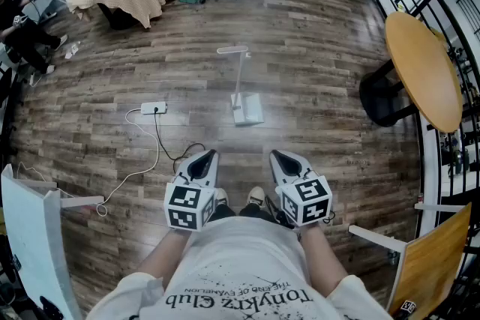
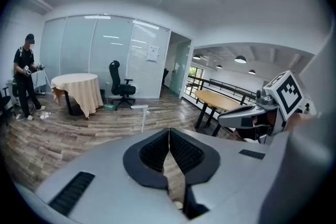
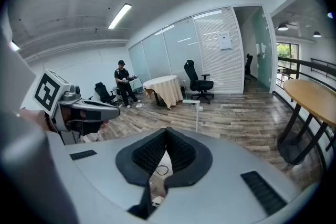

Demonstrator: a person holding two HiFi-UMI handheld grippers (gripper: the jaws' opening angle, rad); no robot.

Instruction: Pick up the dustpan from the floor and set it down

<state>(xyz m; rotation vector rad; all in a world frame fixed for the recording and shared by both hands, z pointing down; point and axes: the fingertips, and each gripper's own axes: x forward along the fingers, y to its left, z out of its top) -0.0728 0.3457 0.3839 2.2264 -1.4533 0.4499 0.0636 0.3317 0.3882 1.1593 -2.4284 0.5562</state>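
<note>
From the head view, I judge the pickup has not started. The dustpan [image 1: 247,110] stands on the wood floor [image 1: 315,34] well ahead of my feet, its long handle upright. My left claw [image 1: 204,160] and right claw [image 1: 289,161] hang near my body. A power strip [image 1: 154,108] and its cable [image 1: 155,146] lie left of the path, and nothing blocks the way straight ahead. In the left gripper view my jaws are clenched on nothing; the dustpan is beyond them, and a cloth-covered table [image 2: 77,89] and an office chair [image 2: 123,86] stand farther back. In the right gripper view the jaws are likewise pressed together and empty. Next I would need to step forward, open one claw and close it on the handle.
</note>
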